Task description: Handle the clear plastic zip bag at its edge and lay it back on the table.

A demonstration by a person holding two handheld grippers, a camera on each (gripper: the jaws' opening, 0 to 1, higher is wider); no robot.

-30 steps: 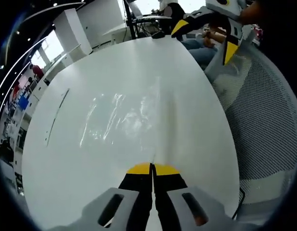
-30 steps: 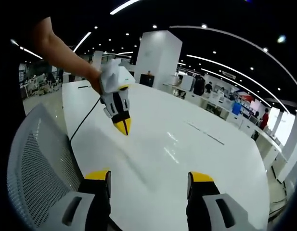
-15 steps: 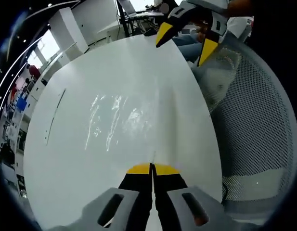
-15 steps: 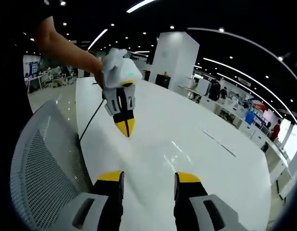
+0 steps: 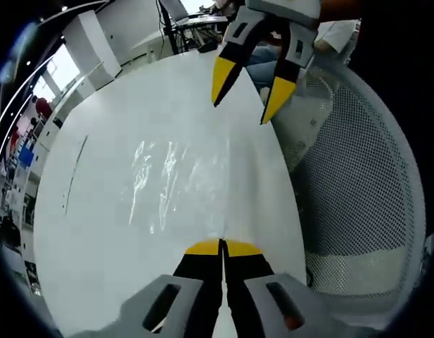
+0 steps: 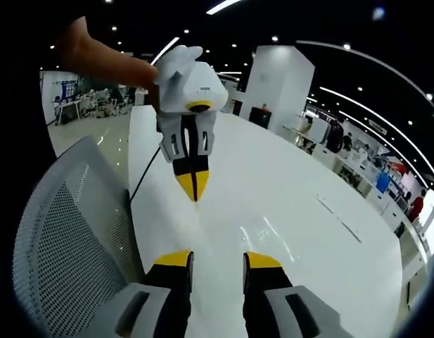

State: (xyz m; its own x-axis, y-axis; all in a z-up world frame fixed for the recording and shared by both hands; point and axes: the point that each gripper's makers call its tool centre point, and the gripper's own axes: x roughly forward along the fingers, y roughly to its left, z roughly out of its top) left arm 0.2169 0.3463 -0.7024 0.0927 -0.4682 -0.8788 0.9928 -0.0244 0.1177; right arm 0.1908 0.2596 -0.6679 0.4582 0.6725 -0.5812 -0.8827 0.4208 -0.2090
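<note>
- The left gripper (image 5: pixel 222 248) has its yellow-tipped jaws pressed together, and they appear to pinch the near edge of the clear plastic zip bag (image 5: pixel 176 179) (the film is so transparent at the tips that the pinch itself is hard to confirm).
- In the right gripper view the left gripper (image 6: pixel 194 184) hangs point-down over the table, tips together and close to the surface.
- The right gripper (image 6: pixel 217 260) has its jaws apart with a narrow gap between them and nothing in that gap; in the left gripper view it (image 5: pixel 245 90) hovers above the far side of the bag, near the table's edge.
- The bag lies mostly flat on the white table (image 5: pixel 97 232), showing as crinkled glints that spread away from the left jaws.
- A grey mesh chair (image 5: pixel 357 190) stands just beside the table edge.
- To do this step well, I judge the held edge should be lowered level and released only once the film rests flat, so no fold or air pocket is trapped.
</note>
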